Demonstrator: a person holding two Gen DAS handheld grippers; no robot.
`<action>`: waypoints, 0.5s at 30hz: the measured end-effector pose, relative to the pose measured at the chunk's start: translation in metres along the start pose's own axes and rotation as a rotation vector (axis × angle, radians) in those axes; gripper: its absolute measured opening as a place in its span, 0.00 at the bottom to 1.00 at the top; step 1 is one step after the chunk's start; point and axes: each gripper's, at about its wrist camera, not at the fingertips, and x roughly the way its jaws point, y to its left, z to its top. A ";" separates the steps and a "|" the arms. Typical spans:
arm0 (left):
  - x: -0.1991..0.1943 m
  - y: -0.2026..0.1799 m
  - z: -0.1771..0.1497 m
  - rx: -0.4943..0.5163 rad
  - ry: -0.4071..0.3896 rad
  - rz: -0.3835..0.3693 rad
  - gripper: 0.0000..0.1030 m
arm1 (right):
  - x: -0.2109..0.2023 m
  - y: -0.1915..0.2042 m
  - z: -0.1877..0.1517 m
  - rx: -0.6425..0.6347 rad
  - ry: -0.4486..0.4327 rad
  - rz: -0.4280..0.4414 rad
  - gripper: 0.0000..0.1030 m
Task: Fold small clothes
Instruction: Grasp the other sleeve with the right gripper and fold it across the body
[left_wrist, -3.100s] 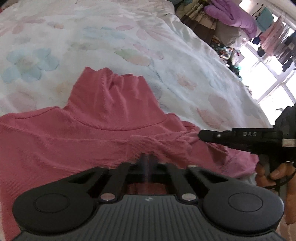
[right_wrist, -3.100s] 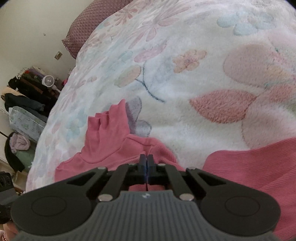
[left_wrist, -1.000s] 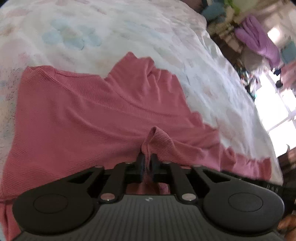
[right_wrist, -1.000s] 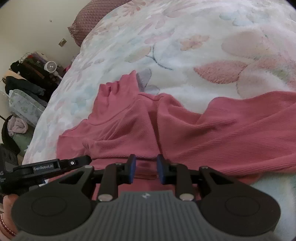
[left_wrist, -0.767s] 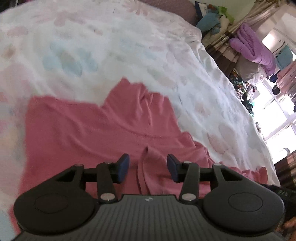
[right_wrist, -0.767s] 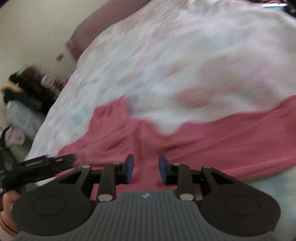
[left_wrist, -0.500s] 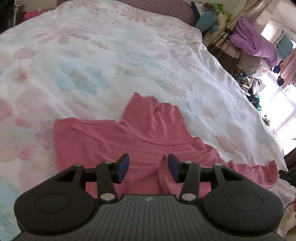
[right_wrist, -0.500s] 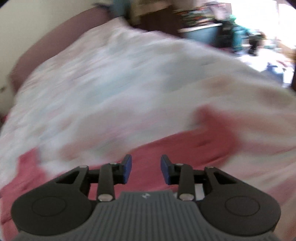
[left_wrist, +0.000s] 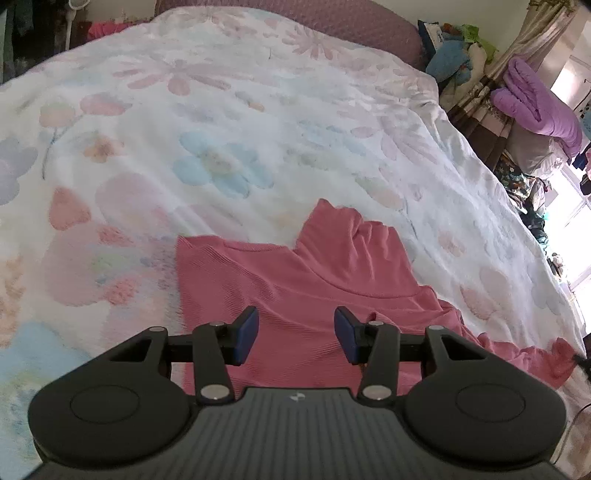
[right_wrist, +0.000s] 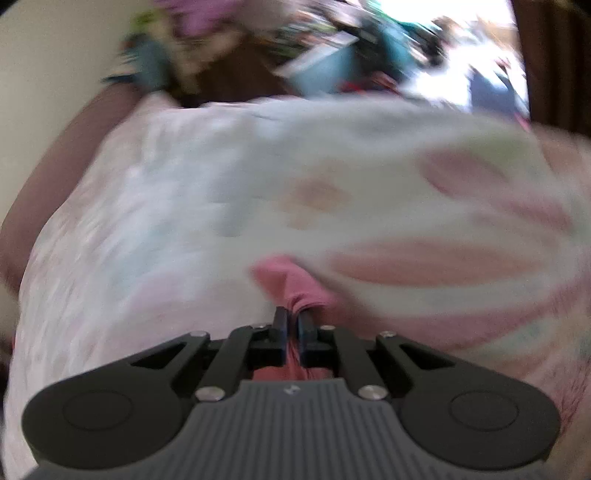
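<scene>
Since a second ago my left gripper (left_wrist: 295, 334) has let go and pulled back, fingers spread wide above the pink turtleneck top (left_wrist: 295, 280) lying flat on the floral duvet (left_wrist: 221, 147), collar pointing away. My right gripper (right_wrist: 291, 326) has swung to the sleeve end and, blur permitting, looks clenched on it, so the right is nearer for folding the sleeve leftward across the body

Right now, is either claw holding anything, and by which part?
The right claw is shut on a bunched bit of the pink top; blur hides which part. The left claw is open above the top, holding nothing.
</scene>
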 end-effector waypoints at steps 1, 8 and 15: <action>-0.003 0.001 0.001 0.005 -0.007 0.005 0.53 | -0.008 0.020 -0.001 -0.046 -0.003 0.013 0.00; -0.031 0.008 0.005 0.005 -0.055 -0.005 0.53 | -0.091 0.191 -0.001 -0.299 -0.071 0.270 0.00; -0.061 0.017 0.014 0.012 -0.097 -0.039 0.50 | -0.147 0.361 -0.044 -0.398 -0.041 0.575 0.00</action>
